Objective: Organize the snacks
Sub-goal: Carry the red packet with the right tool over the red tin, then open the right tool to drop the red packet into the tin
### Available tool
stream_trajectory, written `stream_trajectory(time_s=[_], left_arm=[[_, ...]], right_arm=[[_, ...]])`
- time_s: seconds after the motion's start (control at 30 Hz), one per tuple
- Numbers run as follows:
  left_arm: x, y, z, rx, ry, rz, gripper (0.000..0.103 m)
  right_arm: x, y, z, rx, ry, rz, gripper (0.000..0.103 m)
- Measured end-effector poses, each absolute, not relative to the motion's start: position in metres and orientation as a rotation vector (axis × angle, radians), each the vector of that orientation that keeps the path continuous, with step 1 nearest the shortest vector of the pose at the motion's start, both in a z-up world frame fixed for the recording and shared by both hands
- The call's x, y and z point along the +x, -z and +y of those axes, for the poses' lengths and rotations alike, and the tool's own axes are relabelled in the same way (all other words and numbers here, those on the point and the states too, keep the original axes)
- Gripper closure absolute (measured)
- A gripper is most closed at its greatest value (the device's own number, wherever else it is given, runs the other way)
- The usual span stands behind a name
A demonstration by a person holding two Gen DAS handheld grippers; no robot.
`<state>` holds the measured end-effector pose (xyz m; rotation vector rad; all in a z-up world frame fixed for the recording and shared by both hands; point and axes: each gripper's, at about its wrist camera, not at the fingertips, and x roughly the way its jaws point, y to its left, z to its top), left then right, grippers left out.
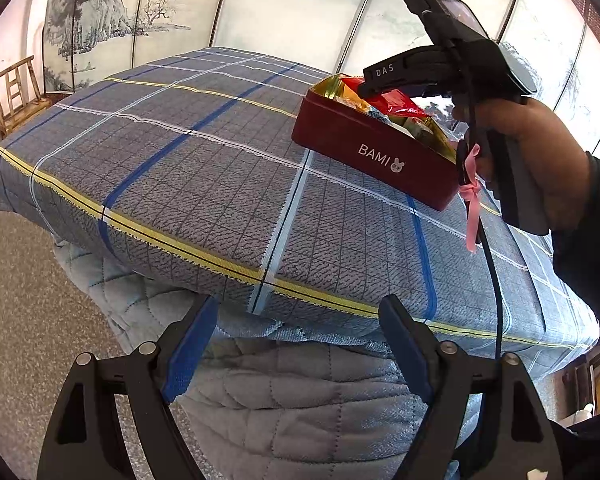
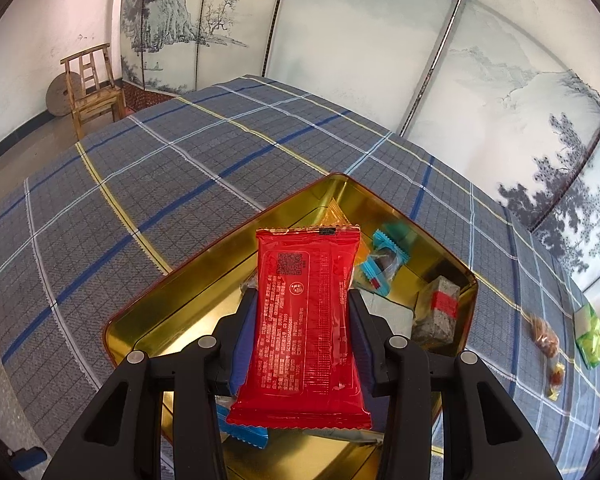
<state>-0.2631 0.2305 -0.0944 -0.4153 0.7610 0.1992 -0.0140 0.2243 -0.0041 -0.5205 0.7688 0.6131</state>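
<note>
My right tongs (image 2: 302,332) grip a red packet (image 2: 304,332) between both pads, held over the gold-lined tin (image 2: 188,280) on the plaid bed (image 2: 140,200). My left tongs (image 1: 300,344) gape wide, empty, near the bed edge, well short of the tin.

Left gripper (image 1: 300,344): black frame, silver screws, blue pads (image 1: 190,354). Right gripper (image 2: 302,334) matches. From the left camera, the right unit is black, stamped "DAS", green light lit, pink ribbon (image 1: 473,196) and black cable (image 1: 494,280) dangling, hand (image 1: 540,148) bare above a dark sleeve (image 1: 592,248).
</note>
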Motion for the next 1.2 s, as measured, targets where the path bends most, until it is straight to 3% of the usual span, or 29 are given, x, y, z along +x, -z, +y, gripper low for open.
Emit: stream_trajectory(time_s=[0.7, 0.9, 1.0, 1.07, 1.2], left_arm=[[-0.268, 0.095, 0.227, -0.406, -0.213, 0.783, 0.024], [-0.269, 0.087, 0.220, -0.380, -0.223, 0.775, 0.024], [-0.265, 0.083, 0.214, -0.351, -0.215, 0.775, 0.024], [-0.261, 0.079, 0.209, -0.331, -0.206, 0.777, 0.024], [-0.247, 0.072, 0.194, -0.289, -0.170, 0.782, 0.024]], right_arm=[[-0.020, 0.024, 0.240, -0.535, -0.652, 0.813, 0.058], [-0.026, 0.008, 0.223, -0.476, -0.710, 0.758, 0.058], [-0.030, -0.013, 0.197, -0.438, -0.705, 0.650, 0.051], [-0.026, -0.025, 0.170, -0.385, -0.685, 0.597, 0.037], [0.002, -0.031, 0.094, -0.238, -0.597, 0.575, 0.030]])
